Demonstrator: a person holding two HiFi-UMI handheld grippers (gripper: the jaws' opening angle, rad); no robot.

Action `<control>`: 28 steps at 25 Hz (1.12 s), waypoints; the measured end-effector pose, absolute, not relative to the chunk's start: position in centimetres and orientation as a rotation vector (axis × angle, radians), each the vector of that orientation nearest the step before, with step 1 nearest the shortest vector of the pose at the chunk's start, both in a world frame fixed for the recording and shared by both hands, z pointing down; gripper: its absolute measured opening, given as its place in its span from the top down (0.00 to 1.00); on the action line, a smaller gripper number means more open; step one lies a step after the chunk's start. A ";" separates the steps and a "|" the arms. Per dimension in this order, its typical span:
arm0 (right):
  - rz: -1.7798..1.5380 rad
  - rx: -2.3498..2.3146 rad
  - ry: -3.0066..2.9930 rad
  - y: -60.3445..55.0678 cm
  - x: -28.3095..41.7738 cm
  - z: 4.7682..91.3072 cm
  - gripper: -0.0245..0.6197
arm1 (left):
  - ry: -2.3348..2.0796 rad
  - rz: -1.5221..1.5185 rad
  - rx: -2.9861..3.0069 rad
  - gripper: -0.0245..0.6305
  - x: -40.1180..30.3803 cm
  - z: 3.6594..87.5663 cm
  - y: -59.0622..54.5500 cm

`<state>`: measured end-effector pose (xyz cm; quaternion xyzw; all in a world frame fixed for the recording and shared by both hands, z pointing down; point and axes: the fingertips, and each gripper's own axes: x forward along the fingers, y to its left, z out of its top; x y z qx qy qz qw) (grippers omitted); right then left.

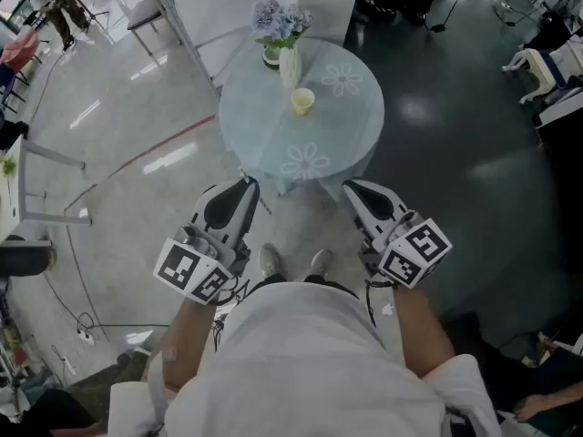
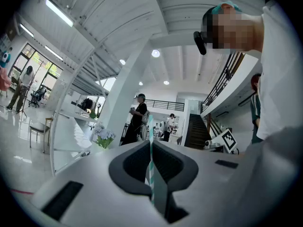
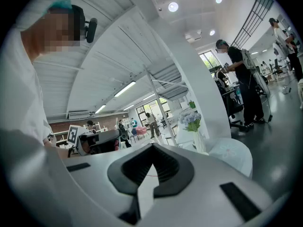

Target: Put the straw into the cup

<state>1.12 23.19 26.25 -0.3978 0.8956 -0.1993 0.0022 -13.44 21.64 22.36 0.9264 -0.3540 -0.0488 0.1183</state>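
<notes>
A small yellow cup [image 1: 301, 101] stands on the round pale-blue table [image 1: 273, 148], ahead of me in the head view. My left gripper [image 1: 246, 184] is held level in front of the person's body, short of the table. It is shut on a thin green-and-white striped straw [image 2: 151, 150], which stands upright between its pads. My right gripper [image 1: 349, 188] is alongside it, jaws together with nothing in them. The cup is hidden in both gripper views. The straw cannot be made out in the head view.
A white vase [image 1: 289, 66] of pale-blue flowers [image 1: 281, 21] stands just behind the cup. The person's shoes [image 1: 271, 260] are on the floor before the table. Other people stand farther off in the hall. Metal frame legs [image 1: 178, 25] rise at left.
</notes>
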 end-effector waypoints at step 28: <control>-0.658 -1.258 2.778 22.4 5.0 27.4 0.94 | -1.067 -0.112 2.697 0.91 -9.8 23.0 21.3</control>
